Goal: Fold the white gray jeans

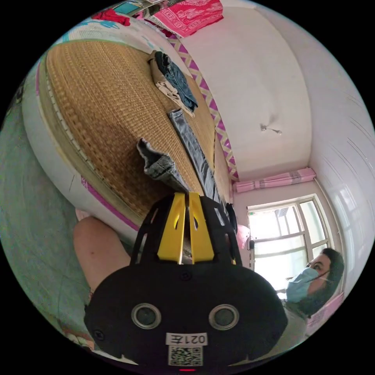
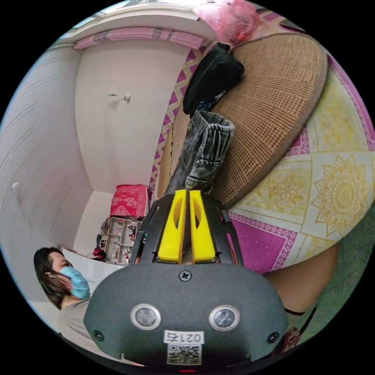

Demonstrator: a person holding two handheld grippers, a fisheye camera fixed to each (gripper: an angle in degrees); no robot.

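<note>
- In the left gripper view the left hand-held gripper has its yellow jaws drawn narrow, almost together, with the gray cloth of the jeans right at their tips; whether both jaws press on the cloth I cannot tell
- From those tips one leg of the jeans rises in a crumpled fold just ahead and to the left, while the other leg lies flat and straight ahead and to the right, stretched over the woven mat of the bed
- Farther ahead of this hand-held gripper, beyond the end of the flat leg, a pile of other clothes rests on the mat near the wall
- A person in a face mask shows to the right of and behind this hand-held gripper
- In the right gripper view the right hand-held gripper also has its jaws narrow, nearly shut, and the hem of a gray jeans leg meets their tips; a firm grip by both jaws cannot be told
- The jeans leg runs straight ahead from this hand-held gripper along the mat's edge, toward a black garment lying beyond it
- A pink bag sits farther ahead still
</note>
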